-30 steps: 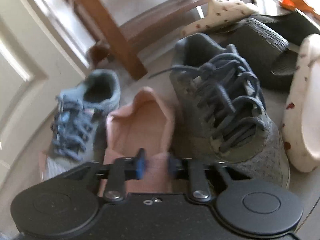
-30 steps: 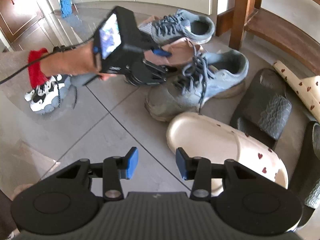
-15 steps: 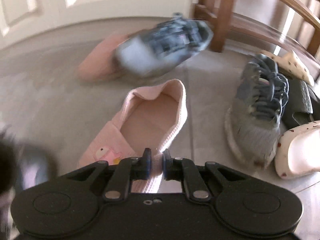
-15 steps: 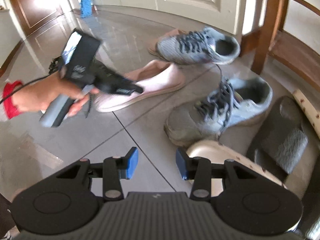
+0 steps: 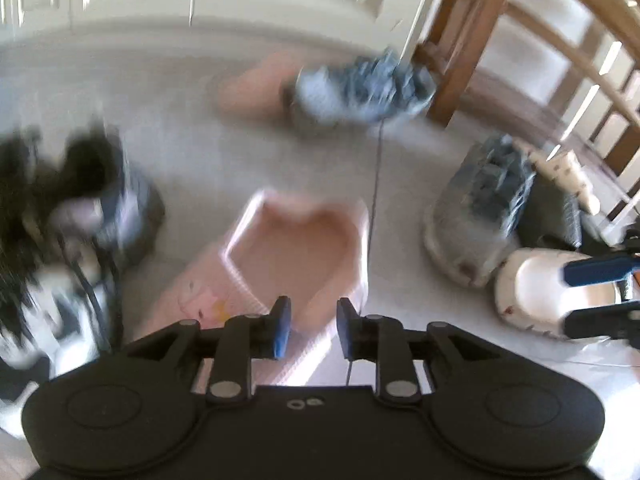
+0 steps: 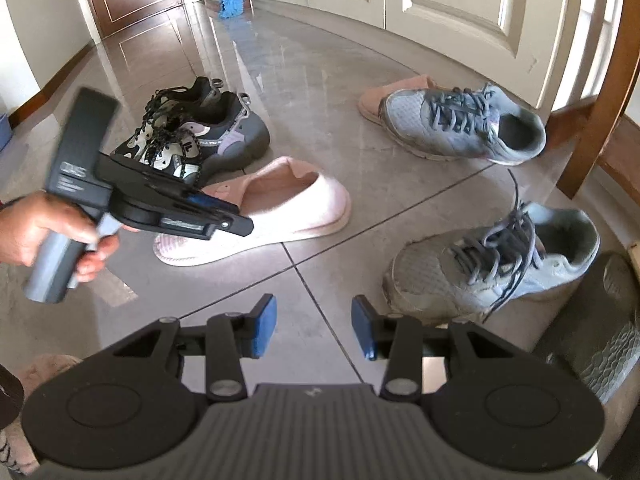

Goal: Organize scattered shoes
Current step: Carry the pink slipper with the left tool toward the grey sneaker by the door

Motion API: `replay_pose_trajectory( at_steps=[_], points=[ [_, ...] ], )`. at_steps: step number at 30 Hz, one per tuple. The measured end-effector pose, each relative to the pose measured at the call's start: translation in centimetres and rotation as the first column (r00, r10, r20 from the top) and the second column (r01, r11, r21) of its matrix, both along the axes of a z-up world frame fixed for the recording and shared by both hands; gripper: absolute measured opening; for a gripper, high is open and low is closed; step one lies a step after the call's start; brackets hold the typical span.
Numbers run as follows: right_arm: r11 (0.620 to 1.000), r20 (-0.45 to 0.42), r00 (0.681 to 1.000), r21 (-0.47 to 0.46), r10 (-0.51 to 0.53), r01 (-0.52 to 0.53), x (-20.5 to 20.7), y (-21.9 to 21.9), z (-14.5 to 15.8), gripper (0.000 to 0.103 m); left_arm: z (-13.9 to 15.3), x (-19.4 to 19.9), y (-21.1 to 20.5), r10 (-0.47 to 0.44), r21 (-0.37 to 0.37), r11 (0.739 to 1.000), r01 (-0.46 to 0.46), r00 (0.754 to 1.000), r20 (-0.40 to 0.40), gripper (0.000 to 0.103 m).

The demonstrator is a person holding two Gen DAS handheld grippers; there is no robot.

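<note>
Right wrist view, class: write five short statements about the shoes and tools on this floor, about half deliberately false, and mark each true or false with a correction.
1. The pink slipper lies on the floor. True.
2. The left tool grips the slipper. False: its jaws have just been opening and stand apart, with the slipper lying below.
3. The right tool holds a sneaker. False: it is open and empty.
4. The black sneakers stand side by side. True.
5. The two grey sneakers touch. False: bare floor lies between them.
</note>
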State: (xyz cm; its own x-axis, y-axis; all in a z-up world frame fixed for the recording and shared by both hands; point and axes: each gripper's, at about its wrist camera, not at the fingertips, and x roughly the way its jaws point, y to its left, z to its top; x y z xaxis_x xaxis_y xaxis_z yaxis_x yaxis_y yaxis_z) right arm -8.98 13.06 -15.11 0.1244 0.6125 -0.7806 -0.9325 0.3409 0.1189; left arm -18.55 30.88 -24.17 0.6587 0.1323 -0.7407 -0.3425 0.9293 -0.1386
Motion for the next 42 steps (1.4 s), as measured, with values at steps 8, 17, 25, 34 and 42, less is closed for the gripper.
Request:
replay_pose_trajectory(
  at_steps=[8, 17, 25, 34, 42],
  points=[
    [0.996, 0.000, 0.996, 0.026, -0.084, 0.084, 1.8, -0.2, 0.6, 0.046, 4.0, 3.0, 2.3, 0.019, 0.017, 1.000, -0.022, 0.985, 0.174, 0.029],
    [0.990, 0.030, 0.989, 0.010, -0.143, 0.142, 3.5, 1.7, 1.4, 0.045, 3.5, 11.1, 8.2, 0.011, 0.037, 0.999, -0.018, 0.981, 0.194, 0.030],
    [0.977, 0.047, 0.976, 0.027, -0.213, 0.212, 8.1, 7.1, 3.2, 0.045, 2.1, 17.4, 13.4, -0.010, 0.019, 1.000, 0.007, 0.987, 0.159, 0.031],
    [0.980, 0.082, 0.979, -0.067, -0.184, 0.190, 10.2, 11.6, 9.7, 0.046, 3.5, 19.4, 15.8, -0.033, -0.009, 0.999, 0.035, 0.991, 0.133, 0.035],
    [0.994, 0.091, 0.990, 0.030, -0.111, 0.108, 12.0, 12.6, 10.8, 0.047, 3.6, 22.9, 15.1, -0.063, 0.105, 0.993, 0.054, 0.995, 0.078, 0.043]
  ],
)
